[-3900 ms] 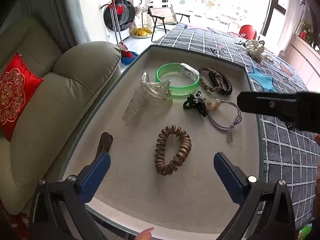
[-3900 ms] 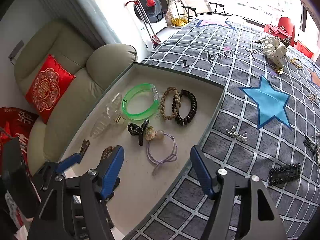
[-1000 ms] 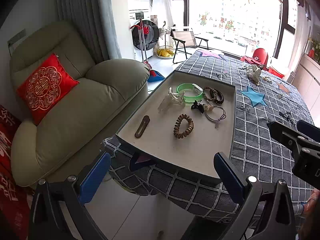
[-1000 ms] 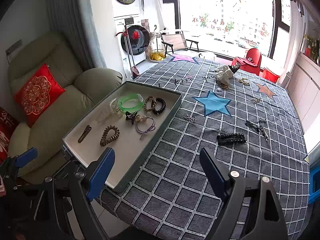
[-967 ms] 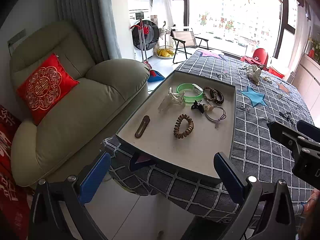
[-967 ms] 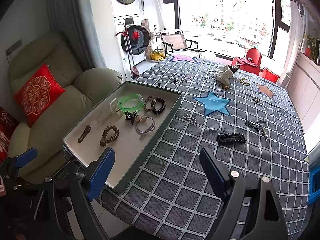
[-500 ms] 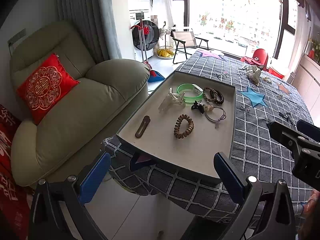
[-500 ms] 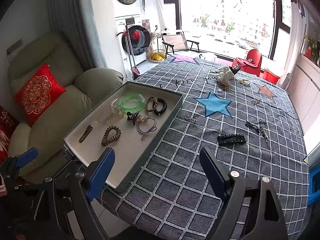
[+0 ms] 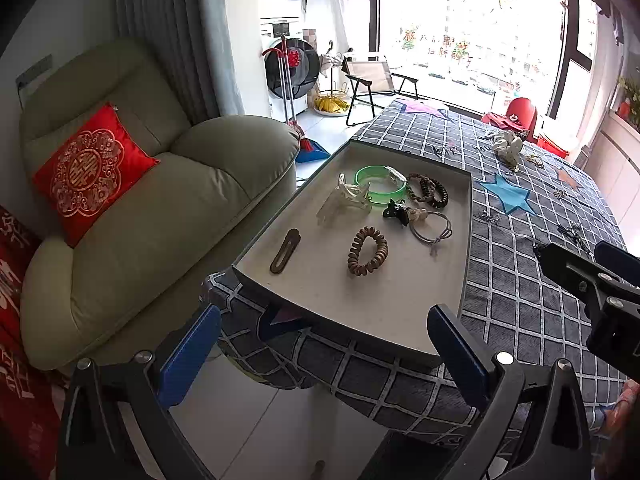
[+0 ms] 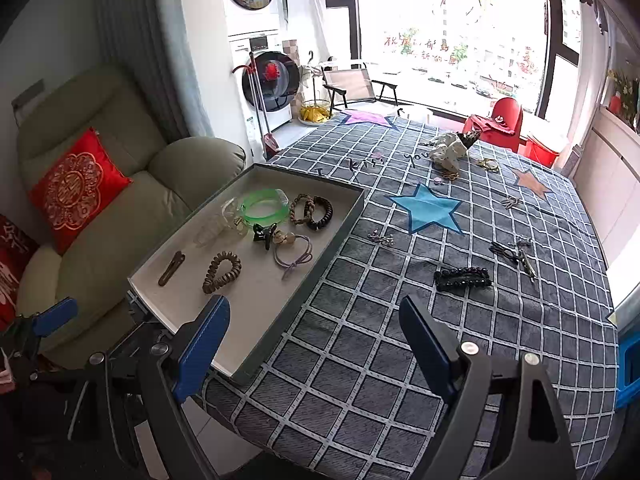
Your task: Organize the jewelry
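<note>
A shallow grey tray (image 9: 344, 318) (image 10: 340, 236) sits on the table's left edge. In it lie a brown spiral hair tie (image 9: 367, 250) (image 10: 221, 266), a brown flat clip (image 9: 285, 250) (image 10: 171, 268), a clear claw clip (image 9: 342, 199), a green bangle (image 9: 378, 190) (image 10: 264, 207), braided and black bead bracelets (image 9: 430, 190) (image 10: 313, 210), a black claw clip (image 9: 395, 213) and a purple hair tie (image 9: 434, 230) (image 10: 294, 254). My left gripper (image 9: 320, 354) is open and empty, held off the table's near edge. My right gripper (image 10: 316, 350) is open and empty above the near cloth.
Loose pieces lie on the checked cloth (image 10: 400, 320): a black beaded barrette (image 10: 462, 278), dark hair pins (image 10: 514, 256), small silver pieces (image 10: 382, 237), a white scrunchie (image 10: 450, 152). A green armchair (image 9: 152, 200) with a red cushion (image 9: 90, 172) stands left. The right gripper's body (image 9: 592, 284) shows at the right.
Since 3.9 s ago both grippers have pulled far back from the tray. Over the last second they have hardly moved; the right view has drifted slightly.
</note>
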Tool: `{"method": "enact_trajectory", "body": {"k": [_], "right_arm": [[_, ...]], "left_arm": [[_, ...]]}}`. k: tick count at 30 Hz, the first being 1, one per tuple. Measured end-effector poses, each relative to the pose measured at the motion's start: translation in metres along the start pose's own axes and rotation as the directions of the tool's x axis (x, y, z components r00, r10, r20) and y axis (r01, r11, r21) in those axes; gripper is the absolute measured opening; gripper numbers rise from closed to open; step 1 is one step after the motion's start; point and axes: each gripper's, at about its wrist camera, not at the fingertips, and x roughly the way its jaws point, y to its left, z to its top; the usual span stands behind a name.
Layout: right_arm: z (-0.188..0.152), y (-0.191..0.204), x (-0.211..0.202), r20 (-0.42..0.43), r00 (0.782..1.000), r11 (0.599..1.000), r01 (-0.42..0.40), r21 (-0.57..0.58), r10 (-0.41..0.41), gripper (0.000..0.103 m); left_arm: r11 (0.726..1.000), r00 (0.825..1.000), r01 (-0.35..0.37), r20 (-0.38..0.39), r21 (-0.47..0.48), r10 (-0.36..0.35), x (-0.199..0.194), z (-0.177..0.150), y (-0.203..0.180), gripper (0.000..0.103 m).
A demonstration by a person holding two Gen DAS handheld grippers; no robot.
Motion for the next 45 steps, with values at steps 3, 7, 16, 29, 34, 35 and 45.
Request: {"method": "enact_trajectory", "body": {"k": [3,7,16,29,34,35,45], "right_arm": [[-0.0002,-0.0001,0.0002,0.0,1.0,1.0,0.001,-0.001,-0.001,0.088],[-0.0001,0.0,0.0,0.0,1.0,1.0,0.001,0.0,-0.001,0.088],[-0.0005,0.0002,0.0002,-0.001,1.0,1.0,-0.002,0.002,0.002,0.088],[-0.0005,0.0009,-0.0006,-0.001,1.0,1.0,-0.002,0.002,0.002,0.088],[-0.0006,0.0009,-0.0006,-0.001,1.0,1.0,-0.002,0.002,0.002,0.088],[-0.0006,0.0009,-0.0007,-0.001,1.0,1.0,-0.002,0.002,0.002,0.088],[-0.0007,0.0014,-0.0008,0.0,1.0,1.0,-0.002,0.002,0.002,0.088]], "left_arm": [[1.0,1.0,0.004,0.0,-0.001,-0.004,0.0003,-0.0004,0.0004,0.103],[1.0,1.0,0.004,0.0,0.0,-0.004,-0.0003,-0.0002,0.0005,0.103],[1.0,1.0,0.006,0.0,-0.001,-0.006,-0.0006,-0.0008,0.0004,0.103],[1.0,1.0,0.005,-0.003,-0.008,-0.005,-0.0009,-0.0012,0.0004,0.103],[1.0,1.0,0.004,-0.002,-0.009,-0.004,-0.0006,-0.0015,0.0015,0.103],[1.0,1.0,0.004,-0.001,-0.009,-0.004,-0.0006,-0.0014,0.0016,0.103],[1.0,1.0,0.001,-0.003,-0.016,-0.001,0.0009,-0.0023,0.0038,0.103]]}}
